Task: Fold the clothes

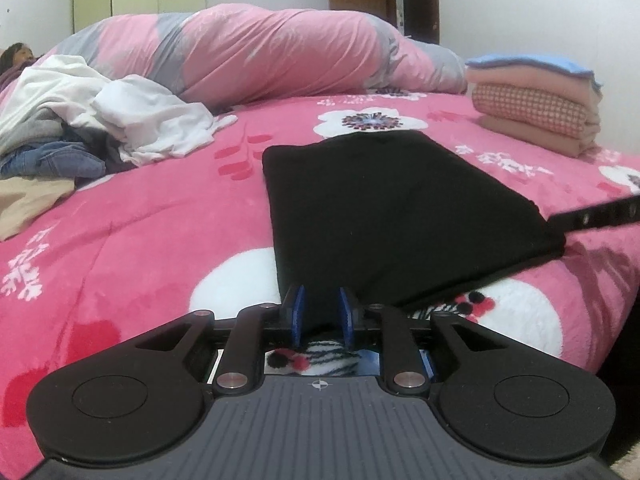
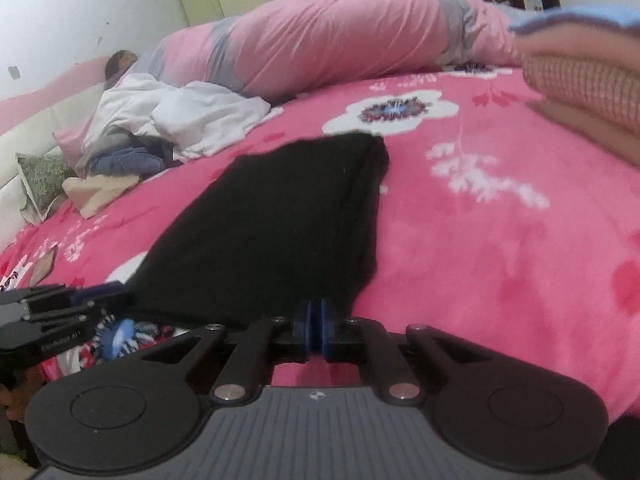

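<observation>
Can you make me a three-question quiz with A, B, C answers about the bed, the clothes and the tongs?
1. Where is the folded stack of clothes?
A. far right side of the bed
B. on the floor
C. under the black garment

2. What colour is the garment between the two tongs?
A. white
B. black
C. blue

3. How are the right tongs?
A. wide open, holding nothing
B. shut on the near edge of the black garment
C. shut on the white cloth

Answers:
1 A, the stack sits on the pink blanket to the right, beyond the black garment.
2 B, it is plain black and lies flat.
3 B, the blue pads meet right at the garment's near edge; the left tongs stand with their pads apart around that same edge.
</observation>
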The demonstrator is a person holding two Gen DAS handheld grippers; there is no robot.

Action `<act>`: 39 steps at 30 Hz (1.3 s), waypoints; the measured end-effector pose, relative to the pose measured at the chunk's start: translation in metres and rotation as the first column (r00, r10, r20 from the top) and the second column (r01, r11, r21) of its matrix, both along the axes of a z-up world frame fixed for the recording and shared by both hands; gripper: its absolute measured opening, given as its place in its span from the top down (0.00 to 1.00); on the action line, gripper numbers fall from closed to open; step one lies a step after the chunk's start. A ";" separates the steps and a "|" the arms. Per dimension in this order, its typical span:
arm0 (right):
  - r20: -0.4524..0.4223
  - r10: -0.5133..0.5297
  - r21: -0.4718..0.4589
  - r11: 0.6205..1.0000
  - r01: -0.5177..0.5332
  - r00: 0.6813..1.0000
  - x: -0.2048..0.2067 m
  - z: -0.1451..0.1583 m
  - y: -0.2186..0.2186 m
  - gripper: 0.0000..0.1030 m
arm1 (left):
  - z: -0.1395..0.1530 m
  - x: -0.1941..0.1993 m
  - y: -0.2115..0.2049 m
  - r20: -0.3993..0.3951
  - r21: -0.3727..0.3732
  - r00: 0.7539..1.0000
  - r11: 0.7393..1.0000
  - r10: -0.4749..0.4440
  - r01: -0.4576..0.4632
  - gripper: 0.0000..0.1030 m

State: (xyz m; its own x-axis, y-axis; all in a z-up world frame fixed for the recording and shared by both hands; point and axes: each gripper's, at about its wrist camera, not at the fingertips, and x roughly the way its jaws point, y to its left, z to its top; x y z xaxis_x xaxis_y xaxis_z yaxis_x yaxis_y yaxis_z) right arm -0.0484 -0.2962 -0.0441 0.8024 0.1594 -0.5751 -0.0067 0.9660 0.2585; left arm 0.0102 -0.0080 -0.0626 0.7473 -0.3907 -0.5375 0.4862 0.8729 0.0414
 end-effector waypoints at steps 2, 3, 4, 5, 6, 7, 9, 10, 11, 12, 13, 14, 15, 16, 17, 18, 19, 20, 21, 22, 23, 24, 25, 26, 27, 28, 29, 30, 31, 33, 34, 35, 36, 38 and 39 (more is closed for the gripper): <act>0.039 0.010 -0.017 1.000 -0.009 0.999 0.001 0.014 0.001 0.96 | 0.005 -0.002 0.002 0.020 -0.001 1.000 1.000 -0.003 0.003 0.77; 0.062 0.018 -0.026 1.000 -0.016 0.998 0.002 0.021 0.002 0.96 | 0.007 -0.003 0.003 0.031 -0.002 1.000 1.000 -0.005 0.005 0.76; 0.083 0.029 -0.033 0.999 -0.026 0.996 0.005 0.025 0.005 0.96 | 0.010 -0.005 0.004 0.049 0.000 0.999 1.000 -0.011 0.011 0.75; 0.102 0.042 -0.038 0.999 -0.038 0.994 0.009 0.028 0.009 0.96 | 0.012 -0.006 0.004 0.066 0.001 0.998 1.000 -0.017 0.017 0.74; 0.120 0.055 -0.044 0.998 -0.050 0.991 0.013 0.031 0.012 0.95 | 0.014 -0.006 0.002 0.078 0.003 0.996 1.000 -0.030 0.030 0.71; 0.130 0.067 -0.053 0.997 -0.060 0.989 0.019 0.030 0.017 0.95 | 0.015 -0.007 0.000 0.089 0.005 0.995 0.999 -0.044 0.043 0.69; 0.111 0.084 -0.063 0.995 -0.077 0.990 0.030 0.019 0.024 0.95 | 0.012 -0.005 -0.009 0.093 0.033 0.993 0.997 -0.072 0.069 0.67; 0.085 0.088 -0.065 0.994 -0.083 0.992 0.035 0.009 0.026 0.95 | 0.008 -0.004 -0.013 0.084 0.046 0.992 0.995 -0.090 0.086 0.65; 0.045 0.089 -0.066 0.994 -0.086 0.995 0.038 -0.003 0.026 0.94 | 0.001 -0.002 -0.016 0.059 0.055 0.993 0.994 -0.101 0.098 0.64; -0.011 0.085 -0.066 0.994 -0.086 0.996 0.040 -0.017 0.026 0.95 | -0.005 -0.001 -0.018 0.036 0.063 0.993 0.992 -0.111 0.108 0.63; -0.024 0.077 -0.049 0.996 -0.078 0.997 0.038 -0.028 0.024 0.95 | -0.010 -0.001 -0.018 0.034 0.056 0.994 0.993 -0.107 0.105 0.62; -0.010 0.070 -0.027 0.997 -0.070 0.998 0.031 -0.031 0.021 0.95 | -0.010 -0.002 -0.016 0.033 0.046 0.994 0.994 -0.103 0.102 0.62; -0.010 0.069 -0.016 0.998 -0.069 0.998 0.025 -0.030 0.018 0.95 | -0.011 -0.002 -0.014 0.032 0.035 0.994 0.994 -0.100 0.099 0.60; -0.017 0.068 -0.014 0.998 -0.068 0.998 0.022 -0.026 0.017 0.95 | -0.011 -0.002 -0.013 0.031 0.025 0.995 0.995 -0.097 0.096 0.58; -0.030 0.069 -0.019 0.997 -0.069 0.997 0.020 -0.020 0.016 0.95 | -0.011 -0.002 -0.011 0.030 0.014 0.995 0.996 -0.093 0.093 0.58; -0.040 0.067 -0.018 0.998 -0.068 0.997 0.021 -0.015 0.015 0.95 | -0.011 -0.001 -0.010 0.022 0.005 0.996 0.996 -0.091 0.091 0.57; -0.046 0.064 -0.015 0.998 -0.065 0.997 0.023 -0.008 0.014 0.94 | -0.011 0.000 -0.008 0.015 -0.004 0.996 0.996 -0.088 0.088 0.55; -0.037 0.064 -0.011 0.998 -0.064 0.997 0.026 -0.001 0.014 0.94 | -0.011 0.000 -0.008 0.015 -0.006 0.996 0.996 -0.085 0.085 0.55; -0.013 0.067 -0.008 0.998 -0.067 0.998 0.030 0.006 0.015 0.94 | -0.011 0.000 -0.008 0.014 -0.008 0.996 0.997 -0.083 0.083 0.54; 0.014 0.074 -0.004 0.997 -0.074 0.997 0.034 0.012 0.017 0.94 | -0.011 0.000 -0.008 0.014 -0.009 0.997 0.997 -0.080 0.080 0.53; 0.036 0.089 -0.002 0.996 -0.089 0.995 0.040 0.016 0.021 0.94 | -0.011 0.000 -0.007 0.013 -0.011 0.997 0.997 -0.077 0.077 0.52; 0.053 0.109 -0.001 0.994 -0.109 0.993 0.045 0.018 0.026 0.94 | -0.012 -0.001 -0.005 0.006 -0.015 0.997 0.997 -0.074 0.074 0.51; 0.058 0.129 -0.002 0.992 -0.129 0.990 0.051 0.017 0.032 0.94 | -0.012 -0.001 -0.003 0.000 -0.019 0.997 0.997 -0.071 0.071 0.48; 0.053 0.151 -0.003 0.989 -0.151 0.987 0.057 0.014 0.038 0.93 | -0.012 -0.001 -0.001 -0.007 -0.023 0.998 0.997 -0.068 0.068 0.45; 0.036 0.174 -0.006 0.985 -0.174 0.984 0.061 0.008 0.044 0.93 | -0.012 -0.002 0.000 -0.013 -0.027 0.998 0.998 -0.065 0.065 0.40; 0.006 0.199 -0.007 0.980 -0.199 0.980 0.064 -0.001 0.050 0.93 | -0.013 -0.002 0.002 -0.020 -0.031 0.998 0.998 -0.062 0.062 0.38; -0.038 0.218 -0.016 0.976 -0.219 0.975 0.066 -0.012 0.056 0.93 | -0.013 -0.003 0.004 -0.027 -0.035 0.998 0.998 -0.059 0.058 0.38; -0.062 0.223 -0.031 0.974 -0.225 0.973 0.062 -0.022 0.059 0.93 | -0.013 -0.003 0.006 -0.033 -0.039 0.998 0.998 -0.057 0.055 0.38; -0.046 0.221 -0.040 0.974 -0.223 0.974 0.053 -0.024 0.060 0.93 | -0.013 -0.004 0.009 -0.036 -0.047 0.998 0.997 -0.057 0.055 0.38; -0.056 0.231 -0.049 0.971 -0.234 0.971 0.038 -0.019 0.059 0.92 | -0.013 -0.005 0.014 -0.039 -0.058 0.998 0.997 -0.059 0.056 0.38; -0.071 0.233 -0.049 0.970 -0.237 0.970 0.034 -0.014 0.057 0.92 | -0.013 -0.006 0.015 -0.040 -0.063 0.997 0.996 -0.060 0.058 0.38; -0.086 0.231 -0.048 0.971 -0.236 0.969 0.032 -0.009 0.055 0.92 | -0.013 -0.006 0.015 -0.039 -0.062 0.997 0.996 -0.062 0.059 0.38; -0.098 0.226 -0.048 0.972 -0.232 0.969 0.032 -0.002 0.054 0.92 | -0.012 -0.007 0.015 -0.039 -0.062 0.997 0.996 -0.063 0.061 0.38; -0.064 0.232 -0.048 0.971 -0.235 0.971 0.034 0.012 0.054 0.92 | -0.010 -0.009 0.015 -0.036 -0.048 0.997 0.997 -0.065 0.063 0.38; -0.036 0.237 -0.049 0.970 -0.239 0.971 0.036 0.020 0.055 0.92 | -0.008 -0.010 0.015 -0.032 -0.041 0.997 0.997 -0.064 0.063 0.38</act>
State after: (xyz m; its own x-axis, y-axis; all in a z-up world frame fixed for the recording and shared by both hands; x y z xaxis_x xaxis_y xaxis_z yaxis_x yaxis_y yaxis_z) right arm -0.0125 -0.2409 -0.0244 0.7273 0.3129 -0.6109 -0.2313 0.9497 0.2111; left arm 0.0000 0.0069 -0.0708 0.7023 -0.4584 -0.5446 0.5414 0.8407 -0.0095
